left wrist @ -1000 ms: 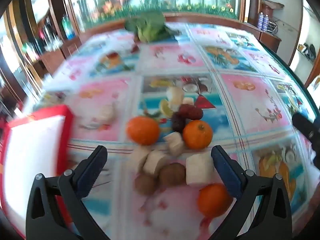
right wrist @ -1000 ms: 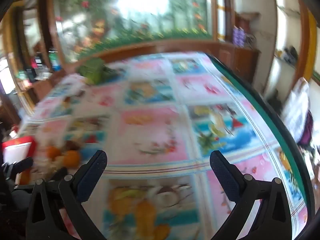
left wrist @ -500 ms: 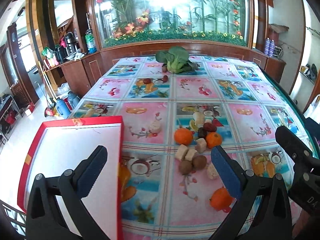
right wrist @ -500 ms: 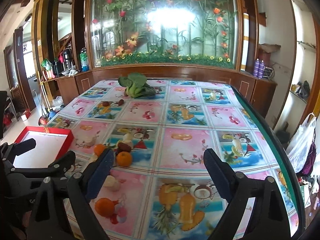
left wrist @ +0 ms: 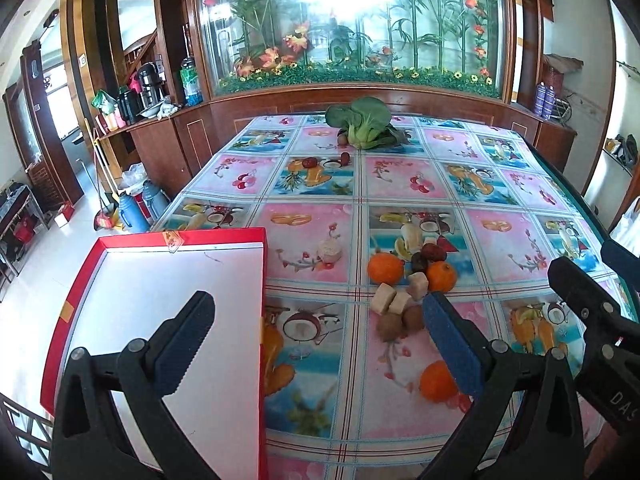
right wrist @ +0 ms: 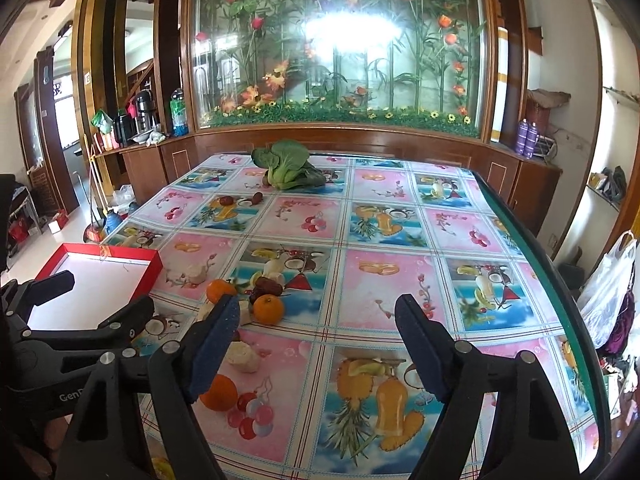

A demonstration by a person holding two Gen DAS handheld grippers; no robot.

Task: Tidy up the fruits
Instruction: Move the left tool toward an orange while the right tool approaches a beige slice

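Red tray (left wrist: 168,236) lengthwise toward aquarium (left wrist: 352,20)

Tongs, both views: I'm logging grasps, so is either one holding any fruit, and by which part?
Nothing is held. The left tongs and right tongs are both open, above the table.

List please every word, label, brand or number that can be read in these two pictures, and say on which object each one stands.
"DAS": white letters, cut off by the frame edge, on the right gripper's black body, seen from the left wrist view.
"GenR": white letters, partly hidden, on the left gripper's black body, seen from the right wrist view.
Gold sticker on the red box: too small to read.
Bottle labels on the sideboard: too blurred to read.
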